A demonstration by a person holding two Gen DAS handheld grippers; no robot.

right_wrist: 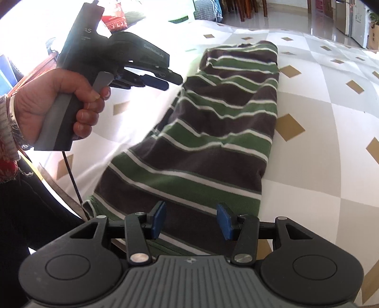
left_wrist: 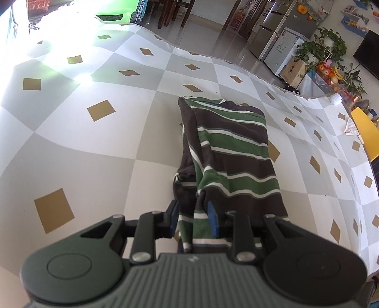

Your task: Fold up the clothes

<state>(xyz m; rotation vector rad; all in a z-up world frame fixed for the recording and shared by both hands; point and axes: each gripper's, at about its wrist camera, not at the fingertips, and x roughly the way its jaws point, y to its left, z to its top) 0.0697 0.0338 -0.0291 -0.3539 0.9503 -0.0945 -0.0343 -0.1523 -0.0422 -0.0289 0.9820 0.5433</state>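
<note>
A brown, green and white striped shirt (left_wrist: pixel 232 151) lies folded lengthwise on the checked tablecloth (left_wrist: pixel 94 142). In the left wrist view a bunched fold of its near left edge runs up between the blue pads (left_wrist: pixel 213 220), and my left gripper (left_wrist: pixel 193 218) is shut on it. The right wrist view shows the same shirt (right_wrist: pixel 213 132), with a hand (right_wrist: pixel 59 99) holding the left gripper (right_wrist: pixel 174 80) at its left edge. My right gripper (right_wrist: pixel 192 220) is open over the near hem, its pads apart and the cloth lying flat beneath them.
The tablecloth (right_wrist: pixel 319 165) covers a wide table that spreads to the left and right of the shirt. Past its far edge stand a fridge (left_wrist: pixel 279 30), potted plants (left_wrist: pixel 329 45) and chairs (left_wrist: pixel 175 11). A yellow object (left_wrist: pixel 364 132) sits at the right edge.
</note>
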